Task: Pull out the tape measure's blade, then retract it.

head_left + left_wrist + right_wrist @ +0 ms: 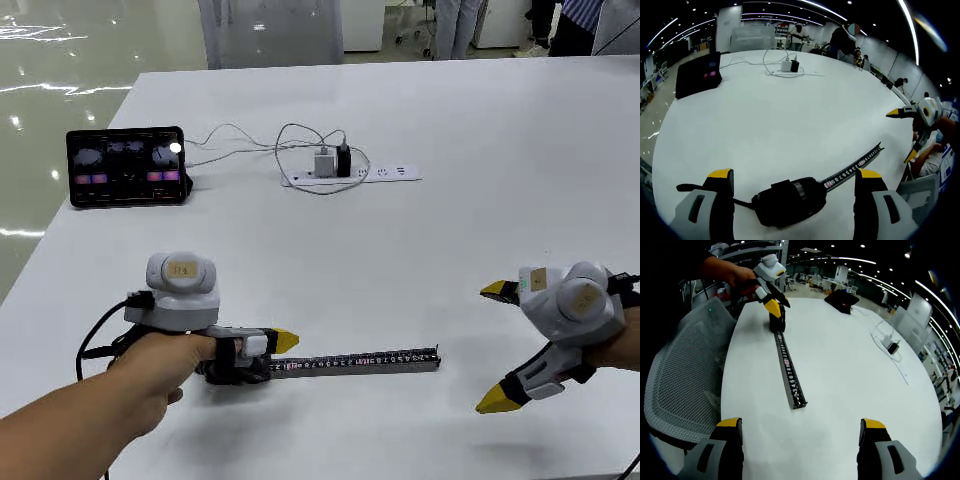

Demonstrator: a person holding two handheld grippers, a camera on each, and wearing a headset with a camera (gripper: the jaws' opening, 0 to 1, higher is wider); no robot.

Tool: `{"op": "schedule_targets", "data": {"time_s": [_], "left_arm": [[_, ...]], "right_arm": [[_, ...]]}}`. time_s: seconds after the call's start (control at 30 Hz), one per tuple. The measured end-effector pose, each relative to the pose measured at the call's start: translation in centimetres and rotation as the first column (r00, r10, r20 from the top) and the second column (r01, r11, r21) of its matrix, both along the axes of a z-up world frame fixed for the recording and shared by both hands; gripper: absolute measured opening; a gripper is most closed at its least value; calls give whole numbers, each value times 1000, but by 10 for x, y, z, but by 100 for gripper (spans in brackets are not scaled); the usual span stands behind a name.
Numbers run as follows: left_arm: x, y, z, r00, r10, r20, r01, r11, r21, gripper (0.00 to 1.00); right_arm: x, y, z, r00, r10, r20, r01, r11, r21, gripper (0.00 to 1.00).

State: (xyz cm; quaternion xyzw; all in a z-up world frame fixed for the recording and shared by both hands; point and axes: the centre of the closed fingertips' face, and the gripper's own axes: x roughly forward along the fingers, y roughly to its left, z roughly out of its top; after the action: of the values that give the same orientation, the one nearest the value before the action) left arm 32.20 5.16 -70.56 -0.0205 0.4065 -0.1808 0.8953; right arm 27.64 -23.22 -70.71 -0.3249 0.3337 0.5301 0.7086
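A black tape measure (235, 371) lies on the white table (400, 250) with its blade (355, 362) pulled out to the right, flat on the surface. My left gripper (262, 352) stands open around the case (790, 201), its jaws wide on either side and clear of it. My right gripper (496, 346) is open and holds nothing, a short way right of the blade's end hook (436, 355). In the right gripper view the blade (790, 372) runs away from my right gripper (800, 426) toward the case (776, 322) and the left gripper (771, 302). My left gripper (795, 173) faces the right gripper (902, 136).
A dark tablet (127, 165) stands at the back left. A white power strip (350, 173) with chargers and looped cables lies behind the middle. A grey mesh chair (680, 375) sits by the table's near edge. People stand beyond the far edge.
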Motion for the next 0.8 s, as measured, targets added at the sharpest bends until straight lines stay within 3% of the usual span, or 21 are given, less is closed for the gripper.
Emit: {"op": "schedule_targets", "data": {"time_s": [0.1,0.17,0.2,0.3,0.37,0.47,0.63,0.73,0.8], "left_arm": [[6,6,0,998,52,47,-52,999,8,99],[9,10,3,992,82,98,-84,996,16,99],[8,9,3,991,84,102,-85,996,14,99],[8,9,4,982,111,151,-114,993,10,99],[4,5,3,982,104,158,-107,994,11,99],[5,8,4,974,113,196,-121,992,33,99],[2,10,2,962,136,236,-150,988,44,99],[1,7,0,955,112,273,-132,990,55,99],[1,7,-1,953,112,280,-133,989,57,99]], "right_arm": [[4,5,-3,1000,25,-11,-25,1000,-14,96],[9,8,-6,999,37,-18,-37,999,-17,96],[9,10,-6,999,44,-19,-44,999,-17,96],[13,15,-7,998,59,-25,-60,998,-24,93],[15,18,-10,997,67,-30,-68,997,-32,92],[15,23,-15,995,89,-37,-91,995,-42,89],[16,28,-22,993,112,-46,-115,992,-55,80],[16,33,-23,990,131,-45,-133,990,-54,74],[16,34,-24,989,141,-49,-144,988,-56,70]]}}
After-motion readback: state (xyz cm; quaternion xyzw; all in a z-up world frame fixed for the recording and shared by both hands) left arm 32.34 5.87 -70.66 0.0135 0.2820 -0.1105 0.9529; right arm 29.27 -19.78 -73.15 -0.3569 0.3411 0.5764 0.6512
